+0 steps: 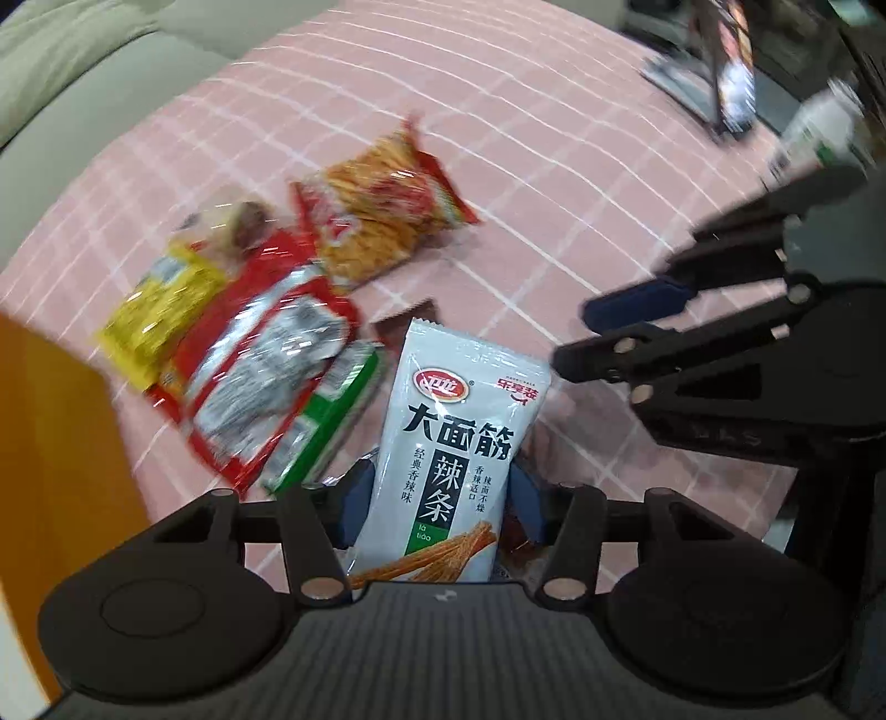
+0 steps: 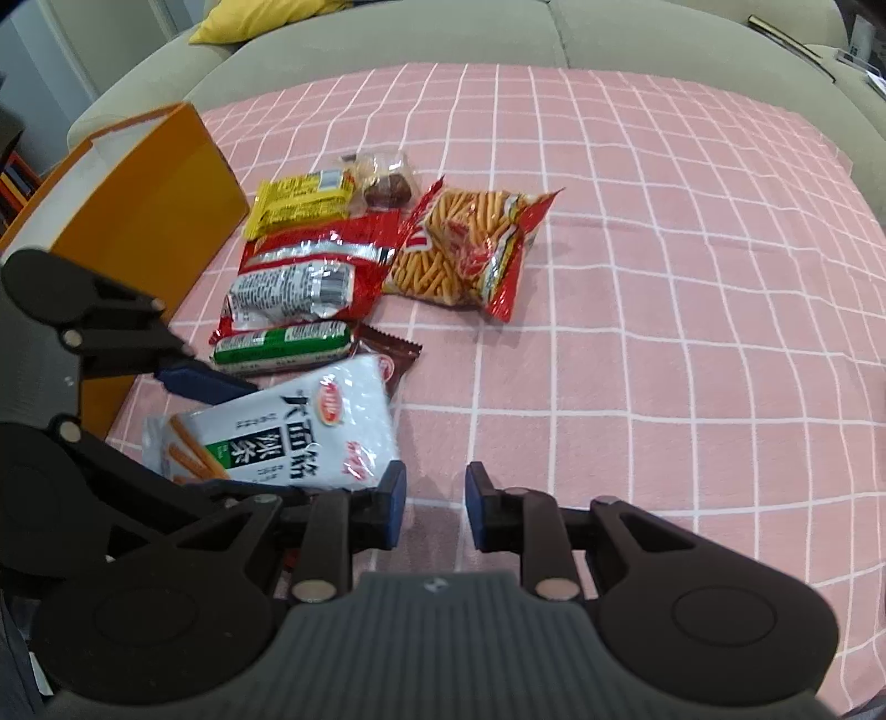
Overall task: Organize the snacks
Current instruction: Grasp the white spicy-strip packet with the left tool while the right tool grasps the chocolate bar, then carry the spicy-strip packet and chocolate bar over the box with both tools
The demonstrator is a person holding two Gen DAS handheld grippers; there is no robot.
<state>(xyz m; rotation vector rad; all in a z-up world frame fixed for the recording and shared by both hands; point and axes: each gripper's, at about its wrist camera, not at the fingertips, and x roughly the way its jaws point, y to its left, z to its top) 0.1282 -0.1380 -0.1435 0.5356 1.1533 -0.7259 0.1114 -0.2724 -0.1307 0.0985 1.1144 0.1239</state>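
A white spicy-strip packet (image 1: 459, 421) stands upright between the blue pads of my left gripper (image 1: 440, 498), which is shut on its lower part. In the right wrist view the same packet (image 2: 310, 426) hangs in the left gripper (image 2: 249, 437) just above the cloth. My right gripper (image 2: 434, 509) is beside the packet, its pads a narrow gap apart with nothing between them; it also shows in the left wrist view (image 1: 576, 338). An orange box (image 2: 144, 210) stands open at the left.
On the pink checked cloth (image 2: 664, 277) lie a stick-crisp bag (image 2: 465, 249), a red-and-silver bag (image 2: 310, 271), a green packet (image 2: 282, 343), a yellow packet (image 2: 302, 202), a clear pastry pack (image 2: 382, 177) and a brown packet (image 2: 396, 354). A beige sofa (image 2: 387, 33) runs behind.
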